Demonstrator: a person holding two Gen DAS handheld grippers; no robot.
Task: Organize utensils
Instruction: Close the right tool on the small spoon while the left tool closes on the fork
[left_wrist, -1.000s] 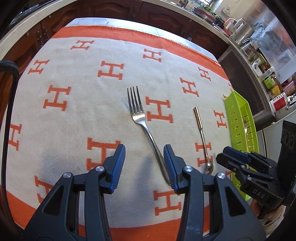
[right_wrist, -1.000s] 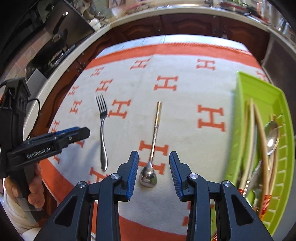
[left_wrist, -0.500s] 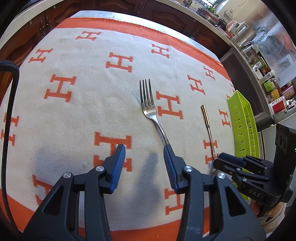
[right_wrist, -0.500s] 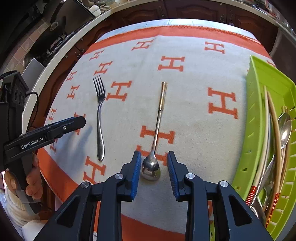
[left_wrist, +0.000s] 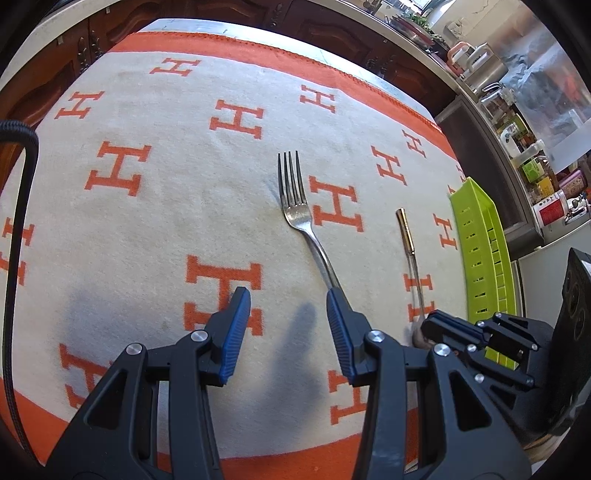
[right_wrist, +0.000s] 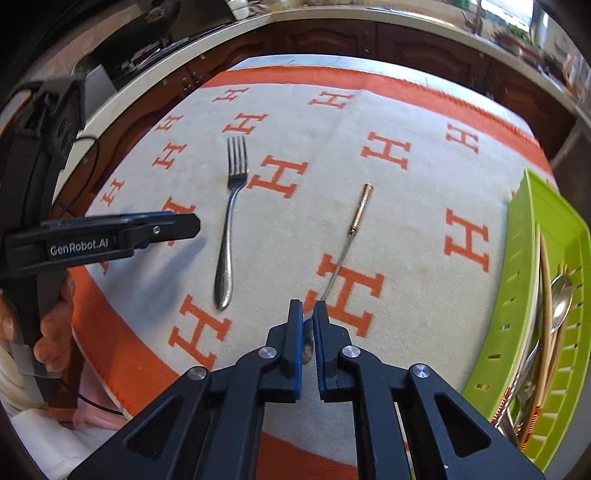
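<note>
A steel fork (left_wrist: 301, 218) lies on the white-and-orange H-patterned cloth (left_wrist: 155, 221); it also shows in the right wrist view (right_wrist: 229, 229). A gold-handled spoon (right_wrist: 352, 230) lies to its right, also in the left wrist view (left_wrist: 406, 236). My right gripper (right_wrist: 308, 314) is shut on the spoon's bowl end, low at the cloth. My left gripper (left_wrist: 284, 306) is open and empty, its right finger over the fork's handle end. It shows from the side in the right wrist view (right_wrist: 184, 225).
A green slotted tray (right_wrist: 517, 280) stands at the right, holding spoons and chopsticks; it also shows in the left wrist view (left_wrist: 480, 258). Dark wooden cabinets and a counter with jars and pots ring the table. The cloth's orange border (right_wrist: 140, 354) runs along the near edge.
My right gripper moved forward and closed on the spoon's bowl. My left gripper drifted left of the fork, staying open.
</note>
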